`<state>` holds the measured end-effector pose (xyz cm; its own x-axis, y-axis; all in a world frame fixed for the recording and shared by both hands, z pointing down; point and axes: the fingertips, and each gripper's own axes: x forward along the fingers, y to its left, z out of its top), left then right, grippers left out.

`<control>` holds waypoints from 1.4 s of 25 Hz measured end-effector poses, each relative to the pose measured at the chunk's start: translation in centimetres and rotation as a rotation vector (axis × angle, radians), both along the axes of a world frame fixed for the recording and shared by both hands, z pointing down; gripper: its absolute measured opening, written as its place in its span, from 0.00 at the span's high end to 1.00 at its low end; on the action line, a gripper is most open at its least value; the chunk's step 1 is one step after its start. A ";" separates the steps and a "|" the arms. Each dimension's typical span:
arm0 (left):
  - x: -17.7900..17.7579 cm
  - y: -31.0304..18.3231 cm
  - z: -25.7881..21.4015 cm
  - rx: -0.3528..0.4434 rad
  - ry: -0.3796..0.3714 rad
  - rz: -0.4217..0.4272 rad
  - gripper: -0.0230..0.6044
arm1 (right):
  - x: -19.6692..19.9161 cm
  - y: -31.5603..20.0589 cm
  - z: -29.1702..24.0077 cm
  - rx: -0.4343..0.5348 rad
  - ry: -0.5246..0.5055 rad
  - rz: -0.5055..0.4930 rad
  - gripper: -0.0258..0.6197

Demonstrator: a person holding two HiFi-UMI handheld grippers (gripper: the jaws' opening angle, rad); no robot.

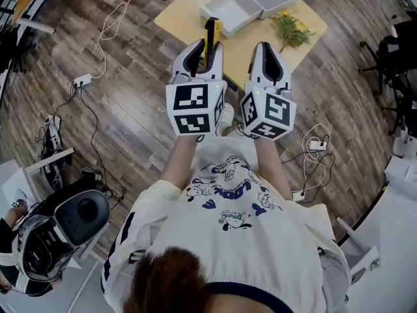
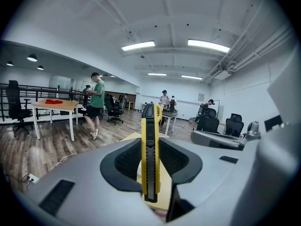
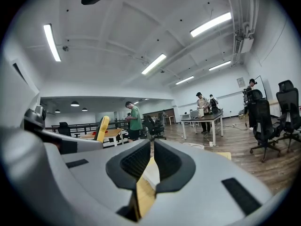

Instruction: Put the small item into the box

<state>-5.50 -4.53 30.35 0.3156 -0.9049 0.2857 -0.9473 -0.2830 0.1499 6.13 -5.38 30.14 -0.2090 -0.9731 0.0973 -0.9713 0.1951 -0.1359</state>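
Observation:
My left gripper [image 1: 204, 49] is shut on a yellow and black utility knife [image 1: 210, 34], which stands upright between the pads and sticks out past the fingertips. In the left gripper view the knife [image 2: 150, 149] fills the gap of the gripper [image 2: 150, 163]. My right gripper [image 1: 267, 60] is held beside it, shut and empty; in its own view the right gripper [image 3: 151, 160] has its pads almost meeting, and the knife [image 3: 102, 128] shows at the left. Both are raised above the near edge of a yellow table [image 1: 179, 18]. An open white box [image 1: 251, 2] lies on the table's far side.
A green sprig with yellow flowers [image 1: 290, 30] lies on the table right of the box. Cables and power strips [image 1: 83, 80] trail over the wood floor. A dark office chair [image 1: 397, 64] stands at the right. People [image 2: 97, 105] stand among desks far off.

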 end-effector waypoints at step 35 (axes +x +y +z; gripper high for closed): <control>3.7 -18.5 5.8 -0.154 -0.005 0.041 0.77 | 4.3 -17.4 6.0 -0.151 -0.029 0.031 0.89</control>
